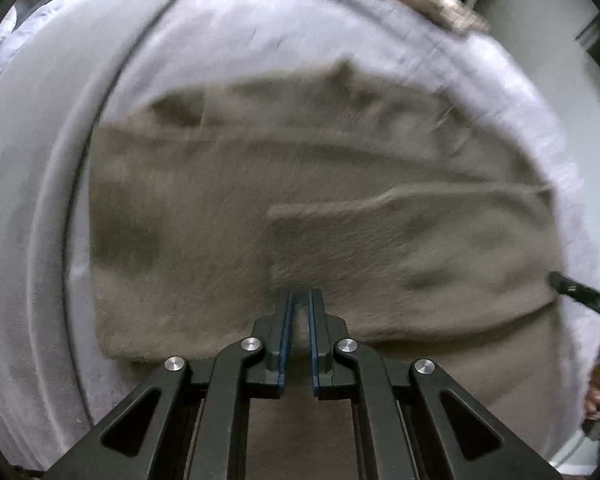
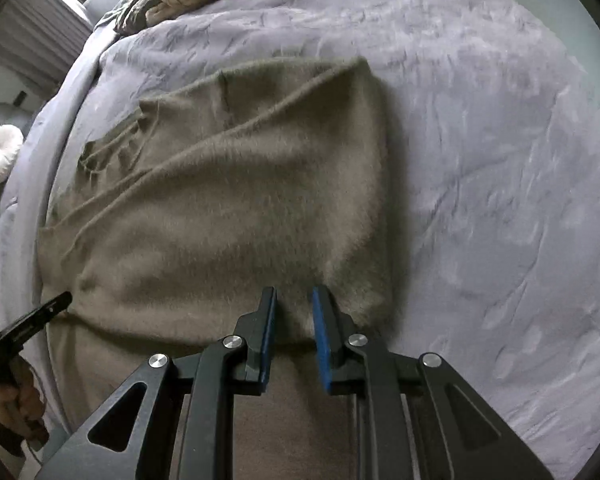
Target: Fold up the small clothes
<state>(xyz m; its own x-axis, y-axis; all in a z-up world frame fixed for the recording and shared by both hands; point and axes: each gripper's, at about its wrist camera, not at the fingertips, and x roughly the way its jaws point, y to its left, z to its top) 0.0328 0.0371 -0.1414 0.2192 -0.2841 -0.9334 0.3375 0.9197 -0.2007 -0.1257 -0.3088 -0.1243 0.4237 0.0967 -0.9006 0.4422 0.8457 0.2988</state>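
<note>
Left tongs (image 1: 299, 300) pinch a fold of a fuzzy brown sweater (image 1: 228, 216), their blue pads nearly together. Right tongs (image 2: 294, 296) hover with a narrow gap over the same sweater's near edge, gripping nothing. It lies partly folded on a bed's lavender quilt (image 2: 480, 140).

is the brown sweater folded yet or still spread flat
Partly folded. The brown sweater lies on the grey bedcover with a flap doubled over itself, its edge showing in the left wrist view. Whether the fold is finished, cannot tell.
</note>
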